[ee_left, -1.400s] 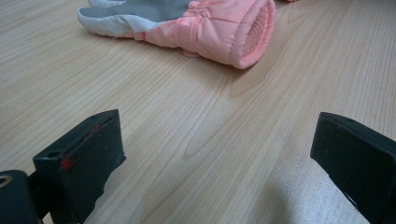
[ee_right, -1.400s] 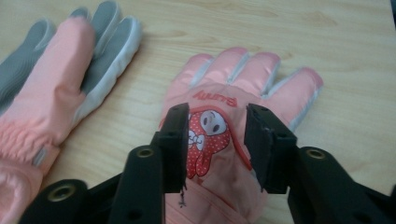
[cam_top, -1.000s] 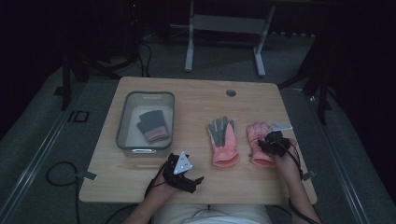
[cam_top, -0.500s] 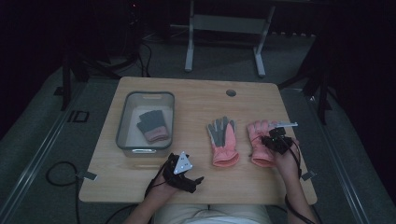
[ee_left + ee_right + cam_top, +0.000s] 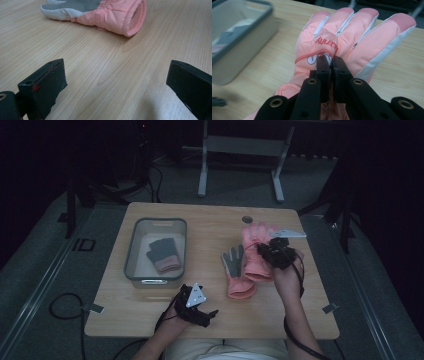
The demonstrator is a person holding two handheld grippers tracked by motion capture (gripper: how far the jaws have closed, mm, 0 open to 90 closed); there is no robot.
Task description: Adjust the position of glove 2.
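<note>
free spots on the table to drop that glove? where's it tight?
Bare wood: the strip between the grey bin and the palm-up glove; the far edge around the dark disc; the near right corner beside the forearm. Crowded: mid-right, where the right hand-held gripper pinches the pink glove overlapping its mate. Left hand-held gripper occupies the near centre.

The high view looks forward and down from above the person's side onto the whole wooden table (image 5: 210,220), taken from far off. The left gripper view sits low over the tabletop, close, facing the cuff of a pink glove with a grey palm (image 5: 105,12). The right gripper view looks along its 2 jaws, very near a second pink glove (image 5: 342,37). Both gloves lie in the high view too, right of the grey bin (image 5: 132,255).
</note>
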